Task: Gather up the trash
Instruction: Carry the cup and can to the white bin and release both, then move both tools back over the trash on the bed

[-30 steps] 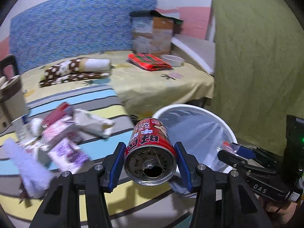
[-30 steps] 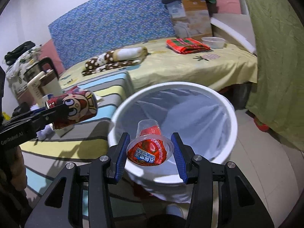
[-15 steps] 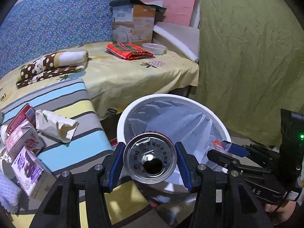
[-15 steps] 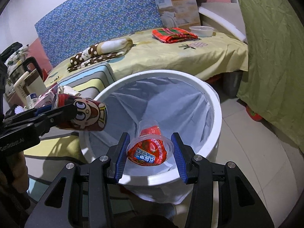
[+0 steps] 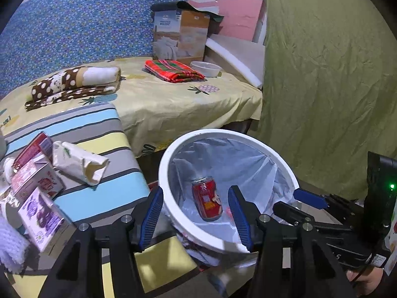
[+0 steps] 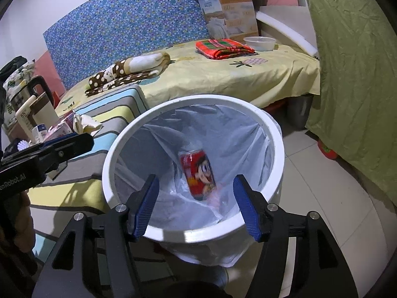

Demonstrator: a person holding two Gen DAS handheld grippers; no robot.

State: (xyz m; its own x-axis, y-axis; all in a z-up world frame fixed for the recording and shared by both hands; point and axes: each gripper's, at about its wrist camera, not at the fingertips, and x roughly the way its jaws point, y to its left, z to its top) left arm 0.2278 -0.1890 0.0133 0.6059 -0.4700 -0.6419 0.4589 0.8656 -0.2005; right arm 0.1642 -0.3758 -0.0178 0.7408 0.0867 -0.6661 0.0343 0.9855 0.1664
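A white bin (image 5: 171, 146) with a clear liner stands on the floor; it also shows in the right wrist view (image 6: 273, 129). A red cartoon drink can (image 5: 207, 198) lies inside it, seen too in the right wrist view (image 6: 198, 173). A faint red scrap (image 5: 228, 210) lies beside the can. My left gripper (image 5: 196, 214) is open and empty over the bin's near rim. My right gripper (image 6: 197, 208) is open and empty above the bin. Cartons (image 5: 41, 206) and a crumpled white wrapper (image 5: 79, 162) lie on the striped cushion (image 5: 99, 196).
A bed with a yellow sheet (image 5: 173, 104) holds a spotted blanket (image 5: 74, 82), a red plaid cloth (image 5: 173, 70), a bowl (image 5: 206, 68) and a box (image 5: 181, 37). A green curtain (image 5: 322, 87) hangs right. A kettle (image 6: 29, 94) stands far left.
Both grippers opened. The can left my left gripper and the red jelly cup left my right gripper; the can now lies in the bin. Both grippers moved over the bin.
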